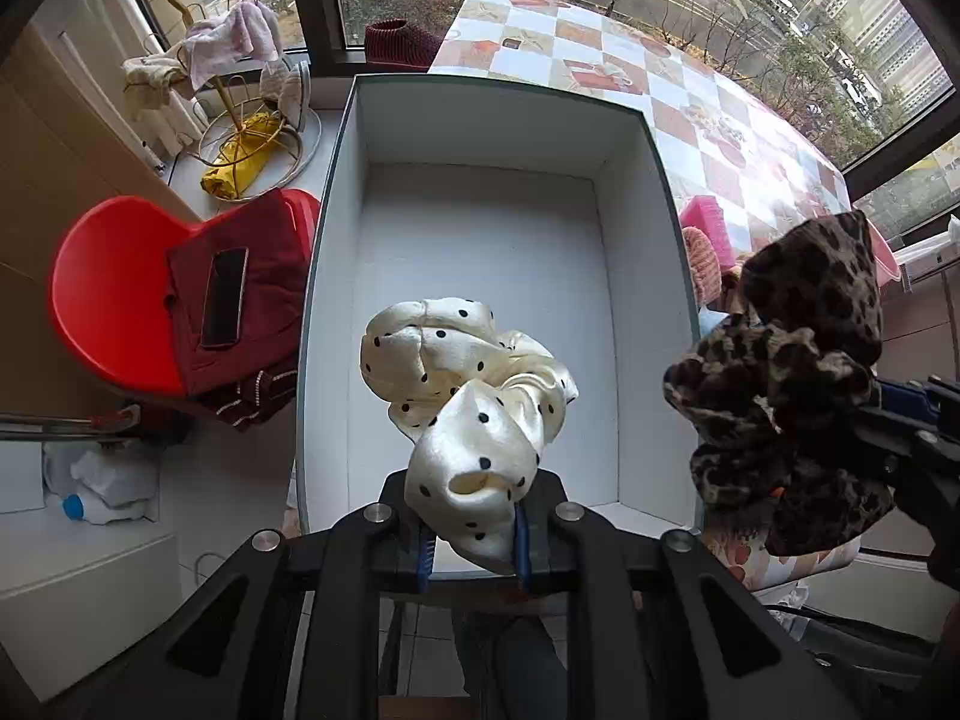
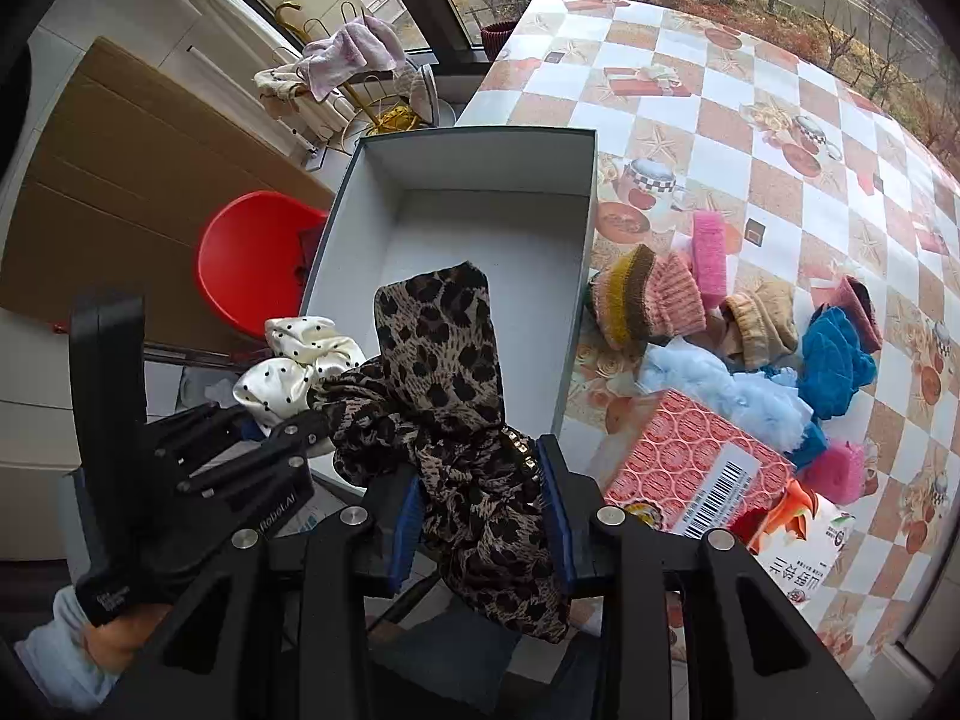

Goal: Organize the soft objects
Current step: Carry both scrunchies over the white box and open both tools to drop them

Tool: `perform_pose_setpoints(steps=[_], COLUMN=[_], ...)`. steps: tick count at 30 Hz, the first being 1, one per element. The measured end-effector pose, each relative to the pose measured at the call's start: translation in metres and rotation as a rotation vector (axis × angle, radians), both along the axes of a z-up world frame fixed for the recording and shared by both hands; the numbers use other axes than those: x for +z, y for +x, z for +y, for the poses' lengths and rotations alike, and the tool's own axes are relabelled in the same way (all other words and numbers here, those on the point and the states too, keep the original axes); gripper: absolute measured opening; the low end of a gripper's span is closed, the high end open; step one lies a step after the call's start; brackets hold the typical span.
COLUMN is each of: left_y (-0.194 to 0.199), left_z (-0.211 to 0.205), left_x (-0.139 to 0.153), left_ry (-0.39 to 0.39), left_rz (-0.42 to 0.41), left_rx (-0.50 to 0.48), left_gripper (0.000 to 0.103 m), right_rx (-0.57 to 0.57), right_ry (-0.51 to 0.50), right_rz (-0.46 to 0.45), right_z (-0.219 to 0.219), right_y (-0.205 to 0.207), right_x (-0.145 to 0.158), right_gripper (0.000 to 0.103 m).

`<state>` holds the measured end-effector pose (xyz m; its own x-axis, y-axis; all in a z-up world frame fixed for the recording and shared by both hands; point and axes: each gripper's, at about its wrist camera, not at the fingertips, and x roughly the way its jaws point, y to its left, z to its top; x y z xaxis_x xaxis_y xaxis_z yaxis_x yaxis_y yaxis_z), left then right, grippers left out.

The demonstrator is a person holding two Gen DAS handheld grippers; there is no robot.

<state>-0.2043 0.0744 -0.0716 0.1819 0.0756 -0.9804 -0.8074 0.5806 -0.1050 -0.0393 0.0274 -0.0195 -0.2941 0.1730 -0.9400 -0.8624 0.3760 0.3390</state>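
Black gripper point(image 2: 483, 516) frames with silver bolts, blue-padded jaws, white "Robot.AI" lettering, pale-blue sleeve point(image 2: 66, 654).

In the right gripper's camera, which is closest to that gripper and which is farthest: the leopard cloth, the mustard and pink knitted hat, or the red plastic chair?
1. Leopard-print fabric scrunchie: clamped in the right gripper.
2. Mustard and pink knitted hat: on the table, ahead to the right.
3. Red plastic chair: beyond the white box, far left.
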Motion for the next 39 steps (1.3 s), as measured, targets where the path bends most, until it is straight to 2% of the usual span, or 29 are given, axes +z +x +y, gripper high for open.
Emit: perform_pose_setpoints(steps=[8, 24, 39], left_y=[-0.006, 0.0, 0.049], left_z=[0.002, 0.01, 0.084], left_x=[-0.015, -0.019, -0.005], left_ry=[-0.026, -0.039, 0.071], left_rz=[0.028, 0.024, -0.004], left_rx=[0.023, 0.025, 0.024], left_gripper=[0.021, 0.021, 0.022], right_rx=[0.055, 0.056, -0.001], right_ry=[-0.05, -0.087, -0.052], right_rz=[-0.005, -0.003, -0.057], right_z=[0.008, 0.017, 0.087], right_y=[-0.018, -0.017, 0.018], right_x=[-0.016, -0.028, -0.031], right_gripper=[0.036, 0.036, 0.036])
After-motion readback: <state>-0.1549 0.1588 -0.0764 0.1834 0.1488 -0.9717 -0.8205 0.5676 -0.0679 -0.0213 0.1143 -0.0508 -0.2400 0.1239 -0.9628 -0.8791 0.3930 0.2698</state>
